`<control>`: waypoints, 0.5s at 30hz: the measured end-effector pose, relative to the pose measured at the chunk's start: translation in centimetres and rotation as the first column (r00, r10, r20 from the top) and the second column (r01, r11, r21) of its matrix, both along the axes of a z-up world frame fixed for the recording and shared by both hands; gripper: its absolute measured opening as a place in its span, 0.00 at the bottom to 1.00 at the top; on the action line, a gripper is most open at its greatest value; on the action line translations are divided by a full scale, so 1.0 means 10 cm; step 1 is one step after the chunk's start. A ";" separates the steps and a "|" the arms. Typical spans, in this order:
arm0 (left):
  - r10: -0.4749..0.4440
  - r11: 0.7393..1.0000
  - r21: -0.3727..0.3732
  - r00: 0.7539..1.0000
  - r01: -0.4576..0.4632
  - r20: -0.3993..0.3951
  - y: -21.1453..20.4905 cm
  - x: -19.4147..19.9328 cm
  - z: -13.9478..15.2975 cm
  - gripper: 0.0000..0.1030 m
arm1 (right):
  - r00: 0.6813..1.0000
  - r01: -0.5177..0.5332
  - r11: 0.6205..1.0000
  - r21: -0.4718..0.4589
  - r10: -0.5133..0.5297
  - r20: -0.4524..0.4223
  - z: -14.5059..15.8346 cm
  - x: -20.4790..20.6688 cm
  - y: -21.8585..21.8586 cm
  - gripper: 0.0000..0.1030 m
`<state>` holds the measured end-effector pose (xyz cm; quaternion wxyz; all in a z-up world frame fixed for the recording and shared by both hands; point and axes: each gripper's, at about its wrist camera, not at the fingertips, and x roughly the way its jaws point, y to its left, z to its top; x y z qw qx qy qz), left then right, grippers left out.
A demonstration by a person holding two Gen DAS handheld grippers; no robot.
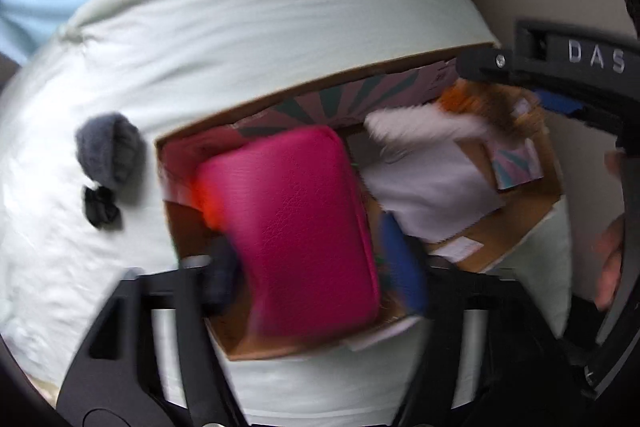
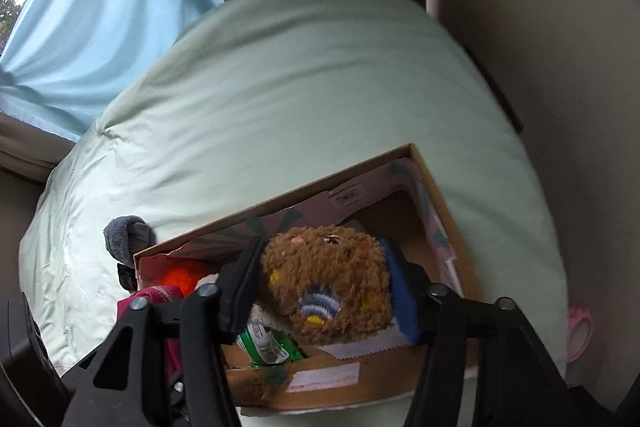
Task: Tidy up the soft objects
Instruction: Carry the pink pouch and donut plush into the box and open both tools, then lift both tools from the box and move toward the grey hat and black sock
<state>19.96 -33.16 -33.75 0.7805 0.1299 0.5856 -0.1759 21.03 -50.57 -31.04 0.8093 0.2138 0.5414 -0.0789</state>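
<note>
**Dropping two soft things into the box**

Left gripper [image 1: 312, 267] aimed steeply down, jaws spread wide, with the pink zip pouch [image 1: 304, 227] between them. A sliver of gap shows beside the blue pad on one side, so read as let go, though blur softens the edges. Right gripper [image 2: 324, 291] likewise aimed down, straddling the brown plush toy [image 2: 328, 283]. Both pads sit against its fur, but no telling whether squeezing or merely brushing.

To do it well:
- Keep both tools over the open cardboard box [image 1: 320, 83], inside its rim, so nothing snags a flap.
- Spread the right jaws fully clear of the fluffy pile before lifting, since fur probably clings to the pads.
- Lift straight up, not sideways, to avoid dragging either piece back out.
- Expect the pouch to settle flat and the plush to spring back and roll.

Pouch: bright magenta, grained like faux leather, rounded corners, lying over an orange item [image 1: 208, 203] at the box's left end. Plush: curly tan pile, with a striped blue-and-white stitched patch and small yellow spots, above a green packet [image 2: 268, 347] and a white cloth [image 1: 432, 187].

Farther out, outside the box on the pale green duvet [image 1: 260, 7]: a rolled grey sock [image 1: 110, 147] and a small black fabric piece [image 1: 101, 211] just beside it, both likely next. Beyond, a light blue curtain [image 2: 100, 27].
</note>
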 end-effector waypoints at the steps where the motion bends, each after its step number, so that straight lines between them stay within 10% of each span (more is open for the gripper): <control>1: -0.008 1.000 0.017 1.000 0.008 0.021 -0.01 0.00 0.02 0.97 | 1.000 0.004 1.000 -0.010 -0.004 0.000 -0.01 0.01 -0.01 0.83; 2: -0.014 1.000 0.019 0.999 0.014 0.035 -0.02 0.00 0.05 0.99 | 1.000 0.005 1.000 -0.018 -0.005 -0.002 -0.02 0.01 -0.03 1.00; 15: -0.031 1.000 -0.006 0.999 0.031 0.032 -0.01 -0.08 0.30 0.99 | 1.000 -0.003 0.999 -0.040 0.004 0.002 0.10 -0.24 -0.06 1.00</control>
